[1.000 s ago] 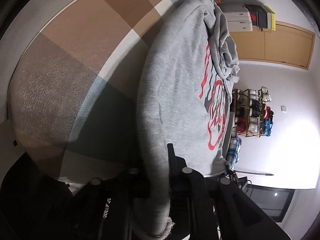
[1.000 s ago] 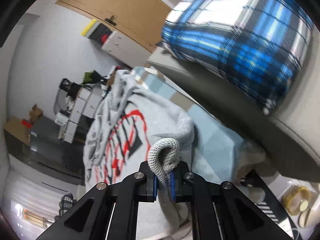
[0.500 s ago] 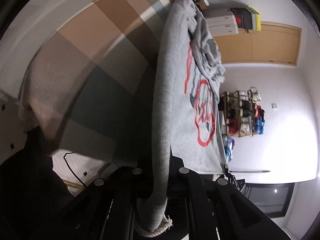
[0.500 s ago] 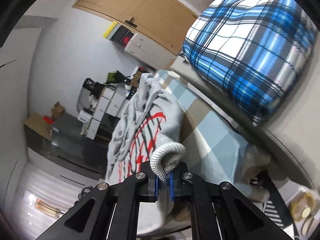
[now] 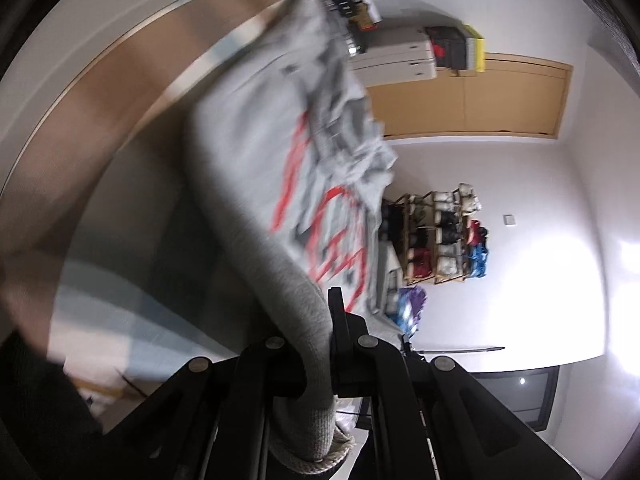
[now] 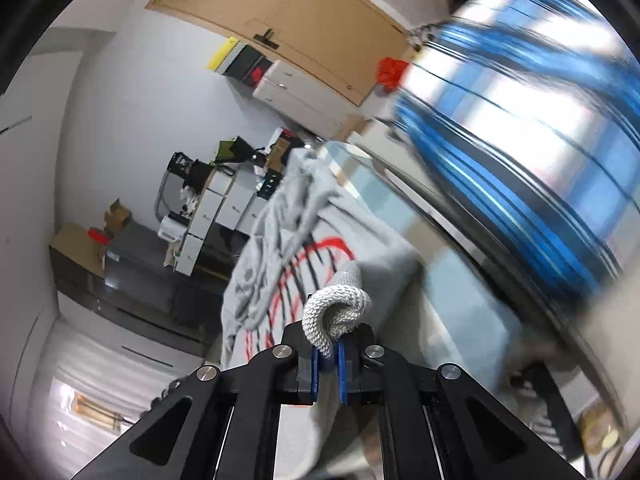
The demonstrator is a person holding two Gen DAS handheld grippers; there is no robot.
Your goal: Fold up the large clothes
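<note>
Both hands have lifted: left gripper (image 5: 320, 344) and right gripper (image 6: 329, 354) jaws pinching the grey sweatshirt's (image 5: 248, 148) hem off the bed (image 5: 120, 92), ready to fold.

The sweatshirt (image 5: 256, 148) is grey knit with a red and dark graphic printed across its front. Most of it lies spread along the bed, print side up, with loose crumpled folds bunched at the far end. Its near end is lifted off the bed at 2 points. 1 ribbed hem corner, rolled into a thick tube, runs up from the body and hangs over, its pale cuff-like edge dangling below. The other corner (image 6: 334, 312) is curled into a tight ribbed loop, the cloth behind it rising in a raised fold from the printed panel. Between these corners the fabric hangs slack; much of it is blurred.
</note>
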